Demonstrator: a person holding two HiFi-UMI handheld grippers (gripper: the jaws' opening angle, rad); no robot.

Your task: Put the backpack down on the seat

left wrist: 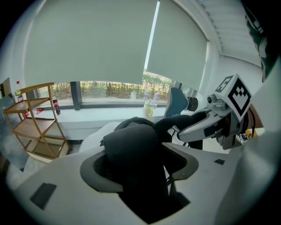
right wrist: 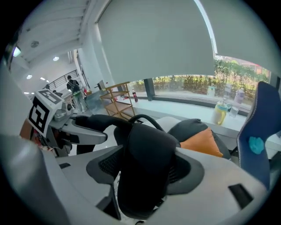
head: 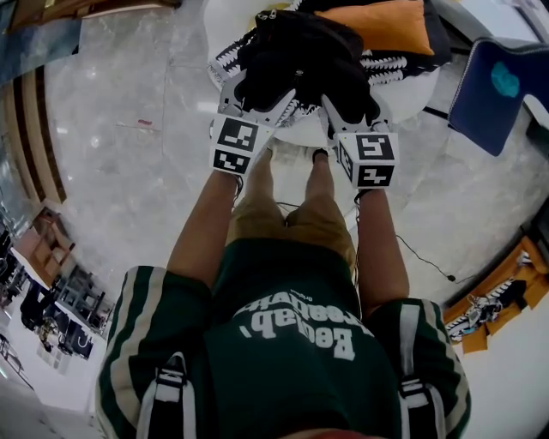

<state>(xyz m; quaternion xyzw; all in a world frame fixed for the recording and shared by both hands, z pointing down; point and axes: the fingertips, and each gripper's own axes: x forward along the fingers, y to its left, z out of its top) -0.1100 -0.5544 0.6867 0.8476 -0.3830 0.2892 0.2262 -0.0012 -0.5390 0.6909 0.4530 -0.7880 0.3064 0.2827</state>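
Two shoulder straps [left wrist: 136,145] of the black backpack [head: 300,47] lay between released jaws, left gripper [head: 257,94] and right gripper [head: 347,103] side by side, backpack resting on white seat [head: 227,21], orange cushion [head: 386,26] behind.

From overhead, the head camera looks steeply down onto the backpack [head: 300,51]. Both gripper views press close against that backpack, facing the window [left wrist: 109,90]; all three share it.

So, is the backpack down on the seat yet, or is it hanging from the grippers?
Looks done: the backpack sits on the white seat, beside the orange cushion. In hand: nothing is gripped. The left gripper and right gripper stand open, each with a black strap loose between its jaws. Left: draw both grippers back off the straps.
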